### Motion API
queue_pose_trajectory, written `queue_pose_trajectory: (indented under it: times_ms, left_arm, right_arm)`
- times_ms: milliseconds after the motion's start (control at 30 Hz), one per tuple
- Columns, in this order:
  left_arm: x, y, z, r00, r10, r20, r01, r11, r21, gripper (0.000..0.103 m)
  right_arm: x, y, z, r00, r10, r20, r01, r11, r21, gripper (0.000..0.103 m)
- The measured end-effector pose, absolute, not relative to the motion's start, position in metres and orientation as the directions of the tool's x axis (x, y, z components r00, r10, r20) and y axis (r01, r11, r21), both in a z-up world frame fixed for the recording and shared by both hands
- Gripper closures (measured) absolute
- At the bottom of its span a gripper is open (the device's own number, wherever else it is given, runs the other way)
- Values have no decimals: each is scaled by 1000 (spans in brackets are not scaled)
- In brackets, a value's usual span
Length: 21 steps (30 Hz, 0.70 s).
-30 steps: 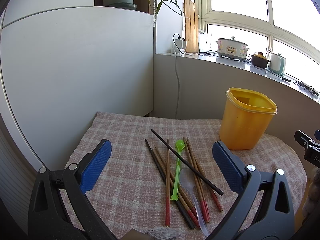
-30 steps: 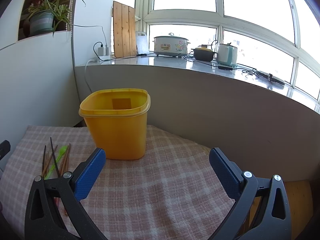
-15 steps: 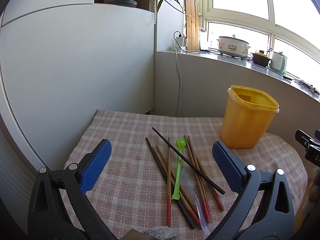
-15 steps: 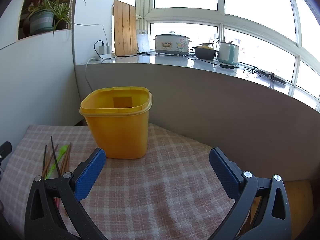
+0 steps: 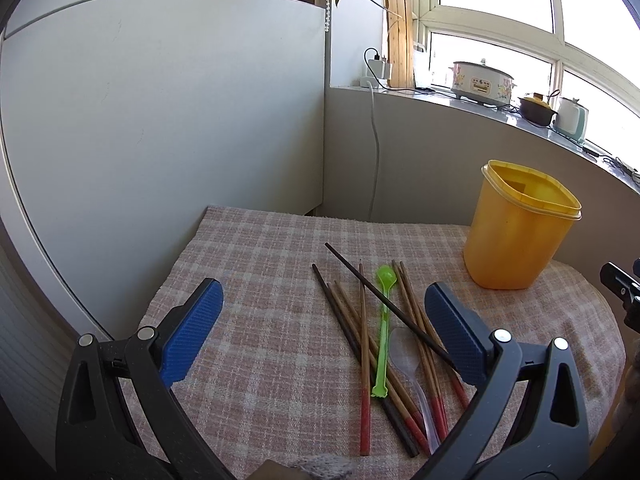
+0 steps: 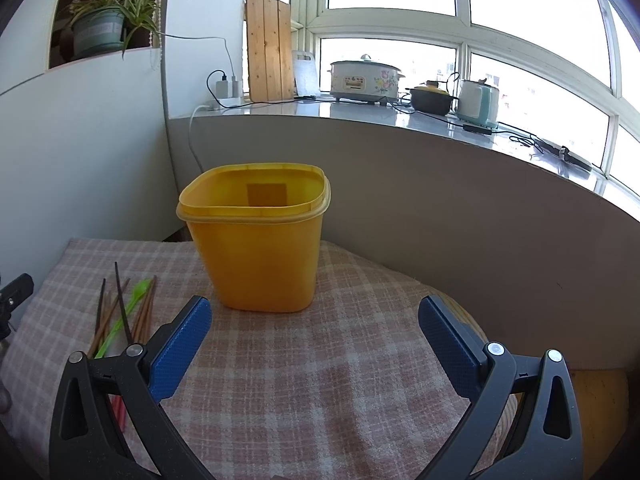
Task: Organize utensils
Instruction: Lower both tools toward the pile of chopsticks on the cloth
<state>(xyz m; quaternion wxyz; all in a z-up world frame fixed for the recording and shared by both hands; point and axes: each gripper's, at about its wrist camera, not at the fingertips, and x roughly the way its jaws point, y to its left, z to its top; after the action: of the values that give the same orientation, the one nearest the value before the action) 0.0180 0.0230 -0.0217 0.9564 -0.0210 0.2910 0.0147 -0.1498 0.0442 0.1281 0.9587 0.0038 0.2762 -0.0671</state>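
Several wooden chopsticks [image 5: 363, 344] with red ends lie fanned on the checked cloth [image 5: 256, 320], with a dark chopstick [image 5: 384, 304] crossing them. Among them rest a green plastic spoon [image 5: 383, 332] and a clear plastic spoon [image 5: 408, 364]. A yellow plastic tub [image 5: 516, 228] stands upright and looks empty at the cloth's back right. My left gripper [image 5: 322, 320] hangs open above the utensils, holding nothing. In the right wrist view the yellow tub [image 6: 256, 248] sits just ahead of my open right gripper [image 6: 314, 332], with the chopsticks [image 6: 120, 312] at the left.
A white cabinet wall [image 5: 160, 120] bounds the cloth on the left and a grey ledge wall [image 6: 440, 192] runs behind it. The windowsill carries a slow cooker [image 6: 364, 80], a dark pot and a kettle. A white cable [image 5: 374, 152] hangs down the back corner.
Both views have pulled back and risen slightly, so the tub and utensils sit a little farther off. Nothing on the cloth has moved and both grippers stay open.
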Motion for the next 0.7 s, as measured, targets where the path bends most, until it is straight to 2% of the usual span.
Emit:
queue_pose_trajectory:
  times_ms: [100,167,300,433,567,700]
  left_arm:
    - [22,35,-32,814,3,-581,-34,998,-43,6]
    - [25,41,-39,802,1,-598,-23,999,-30,18]
    - [37,49,-54,751,-80,-655,33,996,-83,28]
    - [52,52,-70,690,-144,-709,63,988,-139,47]
    - [63,51,-83,620,-249,-744,96,965,-243,67]
    - [69,41,-83,601,-274,-751,140,961,-239,76]
  right_arm:
    - [-147,49,123,848,-25,-529,37,999,13,1]
    - [-146,54,120,852,62,-520,-43,998,47,1]
    - [-139,70,113,830,146,-538,-136,989,59,1]
    - [-127,88,110,786,228,-575,-227,971,74,2]
    - [-116,97,106,728,303,-615,-298,948,114,18]
    - [-105,102,96,658,358,-662,-338,927,165,40]
